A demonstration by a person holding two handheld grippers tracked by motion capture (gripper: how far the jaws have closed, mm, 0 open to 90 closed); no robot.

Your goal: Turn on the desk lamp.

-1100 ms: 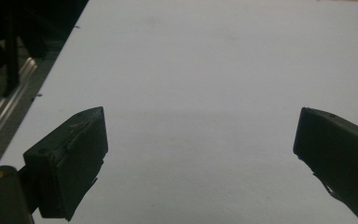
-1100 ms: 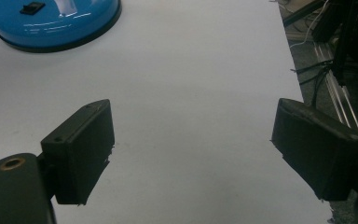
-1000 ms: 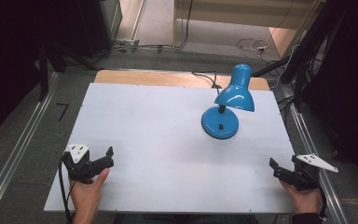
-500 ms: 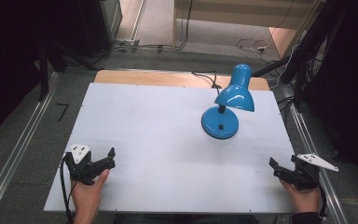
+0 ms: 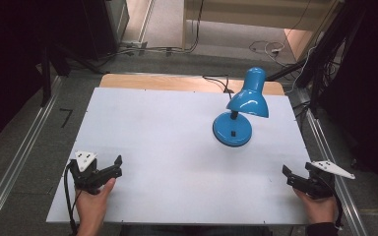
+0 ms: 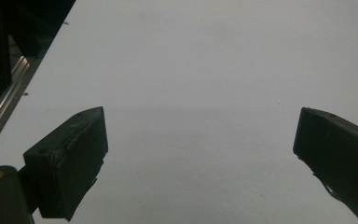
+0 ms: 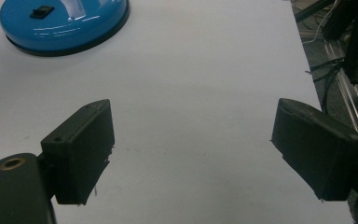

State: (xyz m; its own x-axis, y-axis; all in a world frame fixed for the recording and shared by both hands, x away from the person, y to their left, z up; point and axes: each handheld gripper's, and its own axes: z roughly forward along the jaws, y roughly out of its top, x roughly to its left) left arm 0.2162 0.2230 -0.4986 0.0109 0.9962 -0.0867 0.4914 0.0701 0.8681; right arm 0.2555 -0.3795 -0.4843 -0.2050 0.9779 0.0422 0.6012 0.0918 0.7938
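Two grippers sat low at the near edge of the white table (image 5: 167, 128), and both were spread wide with nothing between the jaws. The left gripper (image 5: 113, 166) rested near the left corner, the right gripper (image 5: 288, 175) near the right. The blue desk lamp (image 5: 238, 110) stood upright toward the far right, well apart from both, its round base (image 7: 63, 21) ahead of the right jaws.

The left gripper (image 5: 114, 166) sits low in the person's left hand (image 5: 92, 204), jaws spread wide with nothing between them. Well apart from it, the right gripper (image 5: 289, 176) rests in the right hand (image 5: 320, 206), its jaws likewise wide and bare, pointing towards the left gripper's side.
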